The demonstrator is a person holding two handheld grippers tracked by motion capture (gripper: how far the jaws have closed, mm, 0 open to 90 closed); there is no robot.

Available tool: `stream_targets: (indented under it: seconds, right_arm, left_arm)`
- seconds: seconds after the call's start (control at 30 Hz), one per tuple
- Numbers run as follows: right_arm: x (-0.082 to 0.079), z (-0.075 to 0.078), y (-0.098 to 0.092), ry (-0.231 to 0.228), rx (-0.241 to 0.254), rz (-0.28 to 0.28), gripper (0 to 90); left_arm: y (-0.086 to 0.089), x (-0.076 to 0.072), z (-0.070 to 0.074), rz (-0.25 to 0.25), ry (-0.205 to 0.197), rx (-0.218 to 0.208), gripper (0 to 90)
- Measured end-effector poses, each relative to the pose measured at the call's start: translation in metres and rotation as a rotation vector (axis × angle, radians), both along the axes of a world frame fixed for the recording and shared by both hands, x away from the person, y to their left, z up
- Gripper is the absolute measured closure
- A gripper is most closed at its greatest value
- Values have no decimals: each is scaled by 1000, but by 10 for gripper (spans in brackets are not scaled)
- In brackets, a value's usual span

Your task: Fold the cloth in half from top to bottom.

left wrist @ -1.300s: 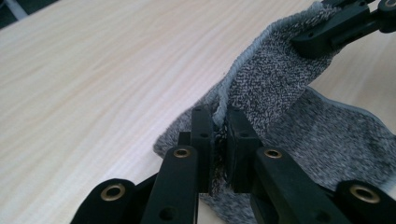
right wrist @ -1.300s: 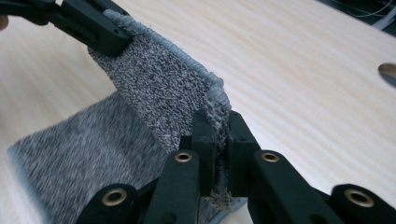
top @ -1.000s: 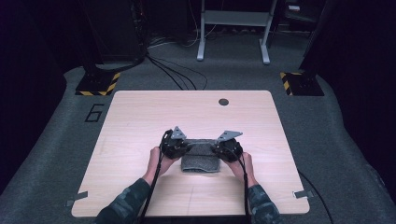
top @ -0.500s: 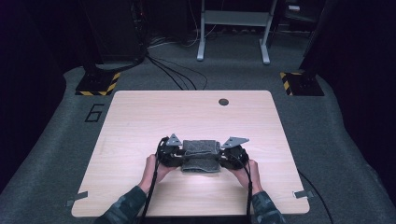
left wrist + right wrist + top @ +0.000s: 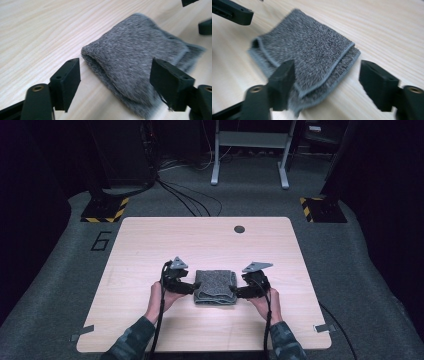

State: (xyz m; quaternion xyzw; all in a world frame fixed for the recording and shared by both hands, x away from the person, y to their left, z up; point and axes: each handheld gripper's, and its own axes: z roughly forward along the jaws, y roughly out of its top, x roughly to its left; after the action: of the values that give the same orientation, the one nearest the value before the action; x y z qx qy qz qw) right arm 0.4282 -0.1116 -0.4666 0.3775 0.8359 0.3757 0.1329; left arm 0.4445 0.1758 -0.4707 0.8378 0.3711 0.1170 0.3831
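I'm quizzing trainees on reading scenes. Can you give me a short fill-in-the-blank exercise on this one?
1. The folded cloth is coloured ____.
2. The cloth lies on a ____ table.
3. The left tool has its jaws ____.
4. The cloth lies ____ the left tool and the right tool.

Missing words: grey; wooden; open; between

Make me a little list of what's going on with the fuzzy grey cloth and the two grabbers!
thing: folded grey cloth, lying flat on the wooden table
left gripper: at the cloth's left edge, jaws have just been opening, not gripping it
right gripper: at the cloth's right edge, jaws have just been opening, not gripping it
cloth edges: stitched hem faces the right gripper, rounded fold faces the left gripper
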Motion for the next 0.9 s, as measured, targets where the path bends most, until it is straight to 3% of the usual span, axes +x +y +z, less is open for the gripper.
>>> stream_targets:
  seconds: [0.1, 0.17, 0.23, 0.37, 0.5, 0.9]
  right_arm:
    - [10, -16, 18, 41, -62, -18, 236]
    - [9, -27, 23, 60, -83, -32, 235]
    - [5, -35, 24, 56, -121, -33, 230]
    - [1, -43, 22, 65, -134, -48, 201]
    - [1, -46, 24, 52, -143, -63, 167]
    - [8, -49, 19, 49, -119, -48, 137]
  left_arm:
    - [-10, 2, -14, -14, 38, 82, 211]
    - [-13, -3, -23, -17, 36, 129, 207]
    - [-12, -8, -29, -21, 38, 164, 202]
    - [-12, -16, -37, -26, 19, 202, 196]
    - [-12, -15, -41, -13, 3, 199, 170]
    - [-5, -12, -43, 13, 39, 141, 141]
